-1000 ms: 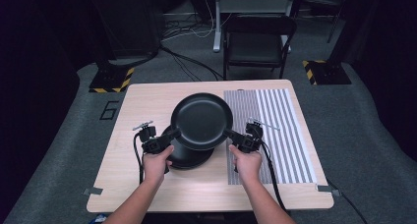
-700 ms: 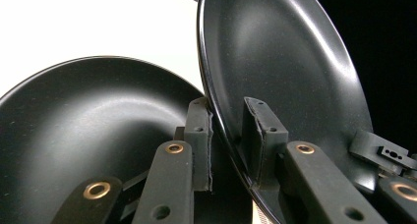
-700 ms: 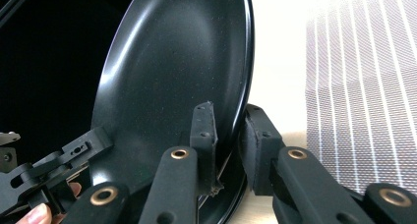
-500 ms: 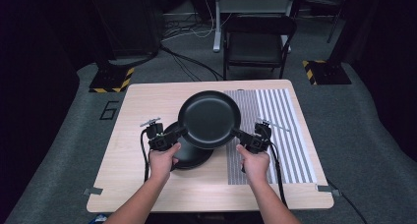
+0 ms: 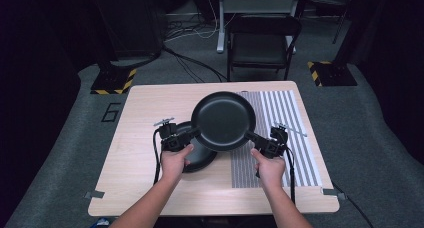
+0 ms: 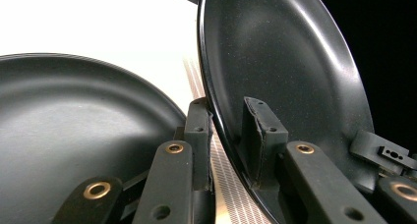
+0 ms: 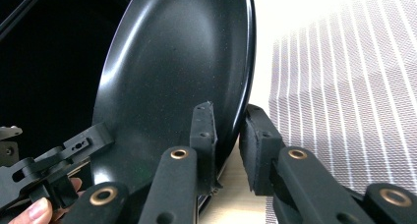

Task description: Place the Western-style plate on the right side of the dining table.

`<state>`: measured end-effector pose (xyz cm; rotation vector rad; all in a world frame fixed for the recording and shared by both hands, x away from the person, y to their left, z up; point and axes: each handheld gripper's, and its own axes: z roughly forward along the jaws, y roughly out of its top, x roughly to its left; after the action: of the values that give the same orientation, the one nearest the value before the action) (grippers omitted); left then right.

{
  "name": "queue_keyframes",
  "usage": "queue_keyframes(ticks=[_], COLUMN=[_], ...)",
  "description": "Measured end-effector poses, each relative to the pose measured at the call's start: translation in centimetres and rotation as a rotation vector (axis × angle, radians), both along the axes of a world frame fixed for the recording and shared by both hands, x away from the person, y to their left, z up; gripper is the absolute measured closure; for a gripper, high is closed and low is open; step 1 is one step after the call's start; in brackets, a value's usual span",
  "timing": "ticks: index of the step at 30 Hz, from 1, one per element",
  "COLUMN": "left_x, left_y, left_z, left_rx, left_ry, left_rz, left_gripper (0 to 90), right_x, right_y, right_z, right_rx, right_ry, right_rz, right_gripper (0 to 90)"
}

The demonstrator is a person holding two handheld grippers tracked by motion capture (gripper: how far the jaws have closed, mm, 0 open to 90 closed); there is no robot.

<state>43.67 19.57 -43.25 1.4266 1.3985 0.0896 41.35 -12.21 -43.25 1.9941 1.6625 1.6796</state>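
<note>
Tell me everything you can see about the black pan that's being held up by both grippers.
The lifted pan is round, shallow and black, with a glossy rim and a finely speckled, non-stick-looking inside. No handle shows. It is empty and held above the table, partly over a second dark pan and partly over the striped mat. The left gripper and right gripper each clamp its rim on opposite sides, one jaw inside, one outside. The gripper views show it tilted in their frames.

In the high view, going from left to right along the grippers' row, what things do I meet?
Left gripper → held plate → right gripper → striped mat.
</note>
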Motion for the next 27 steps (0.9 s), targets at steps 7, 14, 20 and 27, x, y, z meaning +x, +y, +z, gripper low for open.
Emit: queue_keyframes(ticks=[7, 14, 20, 27], left_x=[0.3, 0.7, 1.1, 1.4], left_y=[-1.3, -2.7, -3.7, -5.5], left_z=[0.1, 0.1, -0.1, -0.5], left_rx=[0.000, 0.001, 0.003, 0.001], left_ry=[-0.003, -0.004, 0.001, 0.000], left_rz=[-0.021, -0.049, -0.075, -0.108], left_gripper=[73.6, 73.7, 73.7, 73.6], right_x=[-0.5, -1.1, -1.4, -2.0], right_y=[-1.3, -2.5, -3.5, -5.0], right_z=[0.0, -0.2, -0.2, -0.3], right_rx=[0.006, 0.013, 0.018, 0.014], right_ry=[0.004, -0.002, 0.017, 0.026], right_rz=[-0.023, -0.056, -0.074, -0.104], right_gripper=[76.5, 76.6, 76.5, 76.6])
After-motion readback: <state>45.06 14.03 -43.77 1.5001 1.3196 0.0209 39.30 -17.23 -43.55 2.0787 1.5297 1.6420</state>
